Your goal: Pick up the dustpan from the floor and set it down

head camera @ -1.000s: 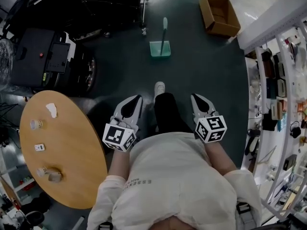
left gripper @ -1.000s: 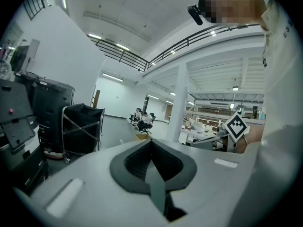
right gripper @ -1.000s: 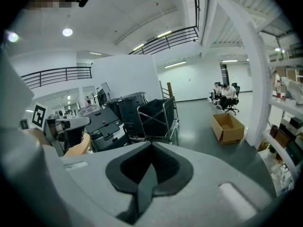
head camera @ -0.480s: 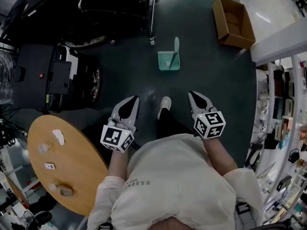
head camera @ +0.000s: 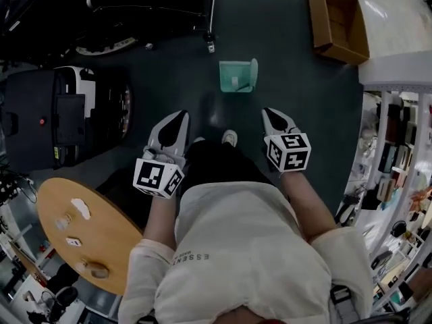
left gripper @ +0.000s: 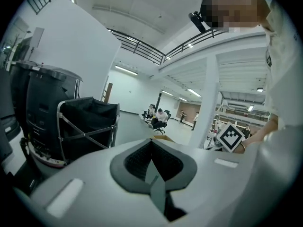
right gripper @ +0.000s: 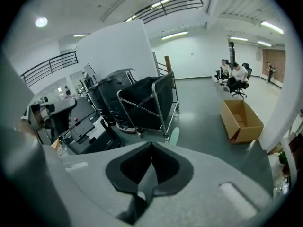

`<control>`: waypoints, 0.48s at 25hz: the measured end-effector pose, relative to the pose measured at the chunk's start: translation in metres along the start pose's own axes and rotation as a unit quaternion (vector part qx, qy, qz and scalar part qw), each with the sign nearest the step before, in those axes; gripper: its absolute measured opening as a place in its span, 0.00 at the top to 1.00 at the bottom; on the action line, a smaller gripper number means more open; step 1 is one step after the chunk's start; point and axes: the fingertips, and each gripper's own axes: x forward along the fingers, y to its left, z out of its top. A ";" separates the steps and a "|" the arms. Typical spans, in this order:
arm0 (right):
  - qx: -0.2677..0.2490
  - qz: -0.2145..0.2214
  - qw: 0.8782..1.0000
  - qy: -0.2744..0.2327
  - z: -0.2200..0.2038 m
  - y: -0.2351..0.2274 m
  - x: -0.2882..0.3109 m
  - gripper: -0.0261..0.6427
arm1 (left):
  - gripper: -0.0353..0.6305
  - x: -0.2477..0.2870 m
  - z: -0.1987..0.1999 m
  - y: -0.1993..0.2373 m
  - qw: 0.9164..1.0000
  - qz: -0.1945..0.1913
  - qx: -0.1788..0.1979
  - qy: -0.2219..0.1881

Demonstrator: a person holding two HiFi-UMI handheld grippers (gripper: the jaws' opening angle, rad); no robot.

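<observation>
A teal dustpan (head camera: 237, 76) with a pale upright handle stands on the dark floor ahead of me. Its handle tip (right gripper: 174, 136) shows just above the right gripper's body in the right gripper view. My left gripper (head camera: 177, 119) is held out at the left, short of the dustpan, and its jaws (left gripper: 152, 143) are shut with nothing in them. My right gripper (head camera: 268, 113) is held out at the right, level with the left one, also shut and empty (right gripper: 151, 148). Neither gripper touches the dustpan.
A black-fabric cart on casters (head camera: 155, 5) stands just beyond the dustpan. An open cardboard box (head camera: 339, 22) lies at the far right. A black machine (head camera: 61, 120) and a round wooden table (head camera: 81, 235) are at my left, and shelving (head camera: 398, 147) at my right.
I have walked forward, so the dustpan now lies closer below the two grippers. Both grippers went forward with me and stayed shut. The table has slid back at the left.
</observation>
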 end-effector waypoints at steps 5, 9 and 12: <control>0.025 -0.026 0.999 0.030 0.008 -0.016 0.056 0.97 | 0.92 0.044 -0.020 0.030 0.999 -0.015 -0.024 0.027; 0.046 -0.037 0.997 0.059 0.012 -0.033 0.102 0.87 | 0.92 0.084 -0.031 0.053 0.997 -0.028 -0.039 0.052; 0.062 -0.059 0.992 0.093 -0.001 -0.055 0.137 0.72 | 0.92 0.110 -0.035 0.062 0.996 -0.039 -0.050 0.065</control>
